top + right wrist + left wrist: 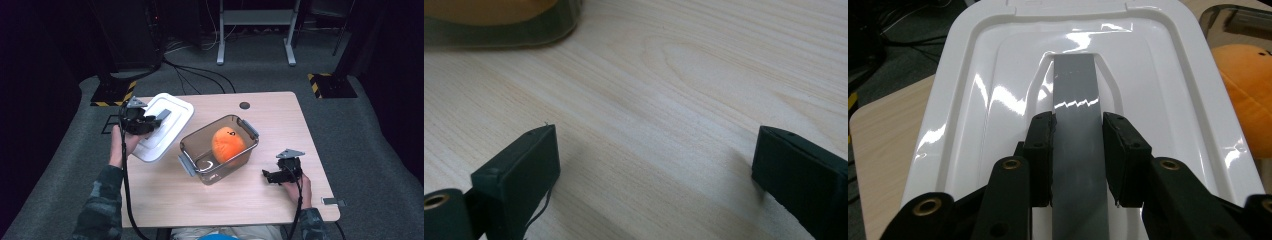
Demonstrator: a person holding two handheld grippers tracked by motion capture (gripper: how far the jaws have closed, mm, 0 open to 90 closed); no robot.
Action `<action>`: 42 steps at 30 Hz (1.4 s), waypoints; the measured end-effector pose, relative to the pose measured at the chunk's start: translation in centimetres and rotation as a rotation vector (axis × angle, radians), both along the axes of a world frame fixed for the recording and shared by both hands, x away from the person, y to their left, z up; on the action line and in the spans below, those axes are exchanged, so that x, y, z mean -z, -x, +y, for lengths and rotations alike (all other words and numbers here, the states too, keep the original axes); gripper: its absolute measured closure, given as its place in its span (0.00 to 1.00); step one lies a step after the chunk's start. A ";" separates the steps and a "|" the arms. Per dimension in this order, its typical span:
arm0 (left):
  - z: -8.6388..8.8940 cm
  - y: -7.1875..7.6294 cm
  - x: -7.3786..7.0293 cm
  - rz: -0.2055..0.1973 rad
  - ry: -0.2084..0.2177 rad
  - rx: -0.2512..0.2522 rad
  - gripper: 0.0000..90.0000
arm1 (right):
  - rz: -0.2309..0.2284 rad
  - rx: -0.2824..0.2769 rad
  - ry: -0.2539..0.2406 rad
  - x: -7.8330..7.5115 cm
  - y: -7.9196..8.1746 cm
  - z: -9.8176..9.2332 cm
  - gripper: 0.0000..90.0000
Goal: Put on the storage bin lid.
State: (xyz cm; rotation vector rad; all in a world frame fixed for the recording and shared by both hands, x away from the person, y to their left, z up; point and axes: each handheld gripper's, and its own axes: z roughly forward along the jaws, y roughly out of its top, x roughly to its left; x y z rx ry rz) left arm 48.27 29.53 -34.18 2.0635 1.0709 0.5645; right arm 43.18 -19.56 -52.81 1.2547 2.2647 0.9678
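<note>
Left gripper [161, 118] clamped on white lid [167, 125], just left of clear container [220, 148] holding orange plush [227, 144].

A pale wooden bench [165, 200] lay under both pairs of fingers. A dark round grommet [244, 105] sat well beyond the right fingers [268, 175], and a small metal plate [333, 202] lay near them at the bench's corner. Beyond the left fingers [161, 116], black cables [200, 75] ran over grey carpet [370, 150] between two yellow-striped bases [112, 93] towards a white frame [255, 17].
</note>
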 end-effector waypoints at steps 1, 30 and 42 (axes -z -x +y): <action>-0.3 0.0 -0.1 -0.004 -0.003 0.007 0.74 | 0.000 0.000 0.000 0.0 0.0 0.0 0.05; -7.9 -0.5 -0.9 0.000 -0.028 0.199 0.74 | 0.001 0.000 -0.002 0.0 0.0 0.0 0.05; -12.1 -0.7 0.4 0.030 -0.059 0.309 0.74 | -0.001 0.001 -0.003 0.0 0.0 0.0 0.05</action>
